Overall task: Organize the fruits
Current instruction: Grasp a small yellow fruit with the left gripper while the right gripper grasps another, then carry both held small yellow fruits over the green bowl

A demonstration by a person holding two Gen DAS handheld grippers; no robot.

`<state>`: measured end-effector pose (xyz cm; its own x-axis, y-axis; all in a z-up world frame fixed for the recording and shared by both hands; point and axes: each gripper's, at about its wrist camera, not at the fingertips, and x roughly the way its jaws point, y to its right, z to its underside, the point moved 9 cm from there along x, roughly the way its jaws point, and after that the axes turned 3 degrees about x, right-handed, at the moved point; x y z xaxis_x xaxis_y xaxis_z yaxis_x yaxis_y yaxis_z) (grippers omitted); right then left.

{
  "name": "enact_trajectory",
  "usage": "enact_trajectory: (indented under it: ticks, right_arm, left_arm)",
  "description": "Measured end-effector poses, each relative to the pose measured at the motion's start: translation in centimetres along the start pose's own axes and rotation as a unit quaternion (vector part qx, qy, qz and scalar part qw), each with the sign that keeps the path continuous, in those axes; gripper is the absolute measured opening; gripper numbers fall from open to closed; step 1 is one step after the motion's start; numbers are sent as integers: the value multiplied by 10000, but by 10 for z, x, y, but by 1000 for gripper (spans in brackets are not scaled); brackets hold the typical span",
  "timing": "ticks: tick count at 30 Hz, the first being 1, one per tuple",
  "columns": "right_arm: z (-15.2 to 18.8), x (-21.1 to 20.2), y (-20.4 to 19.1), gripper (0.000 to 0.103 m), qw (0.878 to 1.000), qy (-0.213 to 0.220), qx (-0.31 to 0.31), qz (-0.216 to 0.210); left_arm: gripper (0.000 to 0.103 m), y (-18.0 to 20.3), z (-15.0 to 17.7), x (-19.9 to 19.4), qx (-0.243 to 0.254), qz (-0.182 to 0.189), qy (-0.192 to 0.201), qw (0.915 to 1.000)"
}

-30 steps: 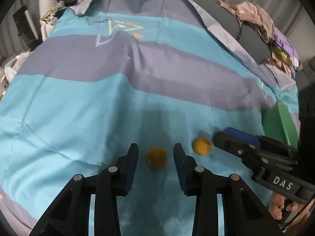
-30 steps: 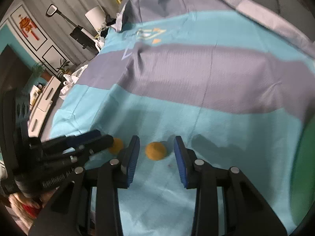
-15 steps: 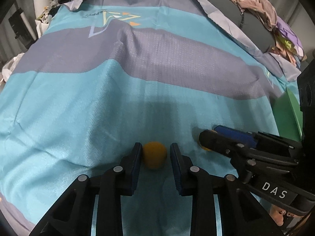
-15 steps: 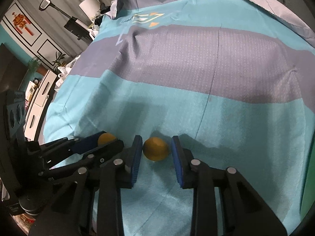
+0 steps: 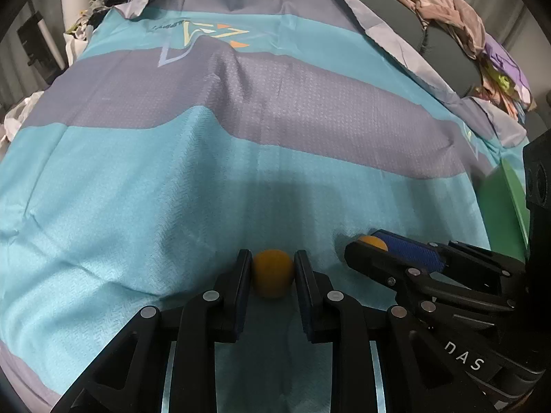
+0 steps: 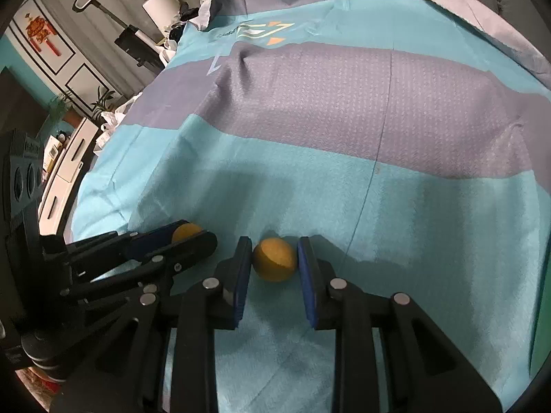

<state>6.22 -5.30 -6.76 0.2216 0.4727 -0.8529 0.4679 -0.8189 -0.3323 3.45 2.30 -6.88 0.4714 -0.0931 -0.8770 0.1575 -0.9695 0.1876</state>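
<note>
Two small orange fruits lie on a teal and grey striped cloth (image 5: 172, 189). My left gripper (image 5: 272, 270) is shut on the left orange fruit (image 5: 272, 272), both pads touching it. My right gripper (image 6: 273, 261) has closed around the right orange fruit (image 6: 274, 263), and its pads touch both sides. In the left wrist view the right gripper (image 5: 378, 251) comes in from the right with its fruit (image 5: 370, 241) partly hidden. In the right wrist view the left gripper (image 6: 193, 237) comes in from the left with its fruit (image 6: 186, 231).
A green tray (image 5: 502, 203) lies at the cloth's right edge, also a green strip in the right wrist view (image 6: 542, 327). Crumpled clothes (image 5: 482, 44) pile at the back right. White bags and furniture (image 6: 69, 158) stand beyond the cloth's left edge.
Both grippers moved forward over their fruits and closed from open; each pair of pads now presses an orange fruit. The fruits stayed on the cloth.
</note>
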Motion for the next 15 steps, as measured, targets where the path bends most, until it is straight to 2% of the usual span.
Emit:
enact_trajectory:
  ticks: [4, 15]
  right_arm:
    - [-2, -3, 5, 27, 9998, 75, 13, 168]
    - [-7, -36, 27, 27, 9984, 435, 296, 215]
  left_arm:
    - [25, 6, 0, -2, 100, 38, 35, 9999]
    - [25, 29, -3, -14, 342, 259, 235, 9988]
